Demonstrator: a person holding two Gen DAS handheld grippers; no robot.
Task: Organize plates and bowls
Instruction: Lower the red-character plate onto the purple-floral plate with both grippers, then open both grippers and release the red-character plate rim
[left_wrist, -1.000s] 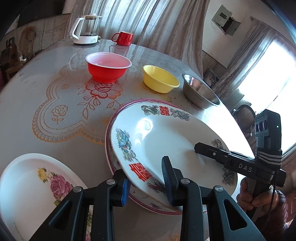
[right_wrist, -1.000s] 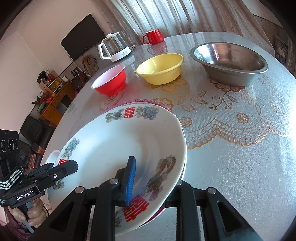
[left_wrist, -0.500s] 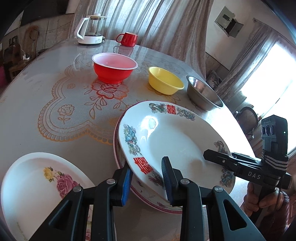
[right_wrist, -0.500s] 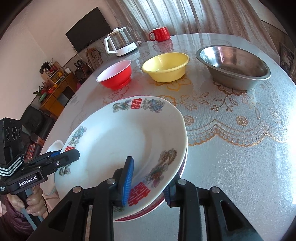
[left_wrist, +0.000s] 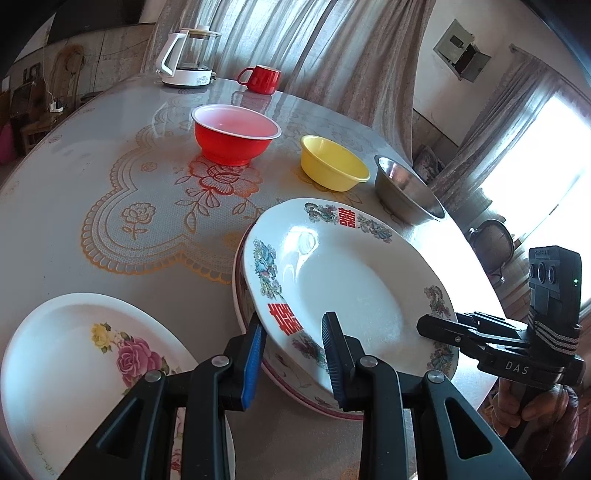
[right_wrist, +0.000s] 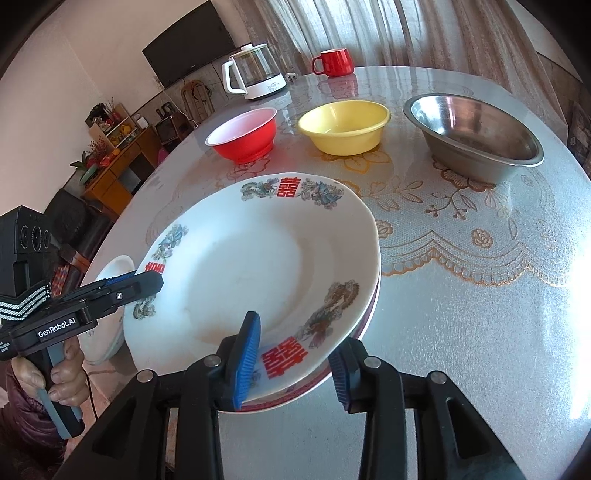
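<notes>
A white plate with red characters and dragon prints (left_wrist: 343, 280) (right_wrist: 255, 269) lies on top of a pink-rimmed plate (left_wrist: 243, 317) (right_wrist: 365, 317) on the table. My left gripper (left_wrist: 291, 350) is open, its jaws either side of the top plate's near rim. My right gripper (right_wrist: 295, 354) is open too, its jaws astride the opposite rim. A white plate with a rose print (left_wrist: 85, 365) lies to the left of the stack. A red bowl (left_wrist: 236, 133) (right_wrist: 243, 134), a yellow bowl (left_wrist: 332, 162) (right_wrist: 345, 125) and a steel bowl (left_wrist: 406, 192) (right_wrist: 476, 136) stand in a row beyond.
A glass kettle (left_wrist: 188, 59) (right_wrist: 255, 72) and a red mug (left_wrist: 260, 79) (right_wrist: 332, 62) stand at the table's far side. The round table (right_wrist: 480, 332) has a lace-pattern cover. A chair (left_wrist: 491, 243) stands by the window.
The top plate has come down level onto the pink-rimmed plate. Both grippers have opened and drawn back a little from its rim.
</notes>
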